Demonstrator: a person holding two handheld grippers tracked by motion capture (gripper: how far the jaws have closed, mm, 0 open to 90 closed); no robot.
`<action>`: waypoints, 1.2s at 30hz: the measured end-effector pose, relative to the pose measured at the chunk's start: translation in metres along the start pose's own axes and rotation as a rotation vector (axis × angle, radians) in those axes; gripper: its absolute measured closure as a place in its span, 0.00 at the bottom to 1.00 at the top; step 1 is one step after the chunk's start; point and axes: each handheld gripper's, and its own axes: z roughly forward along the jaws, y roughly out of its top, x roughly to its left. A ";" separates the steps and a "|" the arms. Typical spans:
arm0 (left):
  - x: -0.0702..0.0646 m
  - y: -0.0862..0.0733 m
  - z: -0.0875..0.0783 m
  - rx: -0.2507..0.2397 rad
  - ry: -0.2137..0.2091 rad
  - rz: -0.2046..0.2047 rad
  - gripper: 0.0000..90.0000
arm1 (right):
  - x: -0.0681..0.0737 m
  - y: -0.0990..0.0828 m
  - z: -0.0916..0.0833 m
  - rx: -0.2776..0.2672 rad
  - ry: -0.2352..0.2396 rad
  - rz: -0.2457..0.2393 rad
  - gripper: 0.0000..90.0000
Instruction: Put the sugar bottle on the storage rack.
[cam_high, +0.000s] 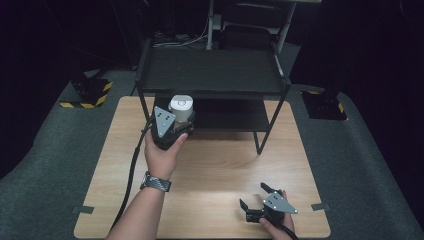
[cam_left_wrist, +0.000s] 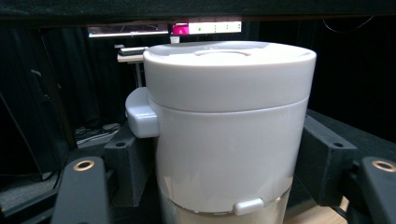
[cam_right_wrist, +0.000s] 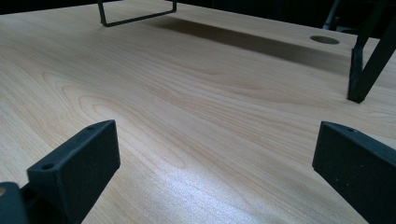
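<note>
While I watched the high view, my left tool (cam_high: 176, 116) was clamped on a white jar (cam_high: 181, 106), holding it at the front edge of the black rack (cam_high: 210, 72), level with the lower shelf. From the left tool view, the jar (cam_left_wrist: 229, 130) sat squarely between the two black pads (cam_left_wrist: 128, 163), both pressed against its sides. Its lid was on, a small tab stuck out at the left under the lid, and a clear band showed at the bottom. I could not tell whether the jar rested on anything.

My right tool (cam_high: 255, 197) lay low over the tabletop (cam_high: 215, 170), near its front right corner and well apart from the jar. Its jaws stood wide apart with nothing between them; the right tool view showed bare wood (cam_right_wrist: 196, 107) between the pads (cam_right_wrist: 81, 163) and a rack leg (cam_right_wrist: 359, 74) farther off.
</note>
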 end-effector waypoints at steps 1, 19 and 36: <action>0.000 0.000 0.002 0.001 0.003 0.000 0.33 | 0.000 0.000 0.000 0.000 0.000 0.000 0.01; 0.008 -0.008 0.029 -0.043 0.061 -0.028 0.33 | -0.002 -0.001 -0.001 -0.009 0.005 0.006 0.01; 0.006 -0.017 0.053 -0.056 0.100 -0.021 0.33 | -0.003 -0.003 -0.001 -0.015 0.012 0.010 0.01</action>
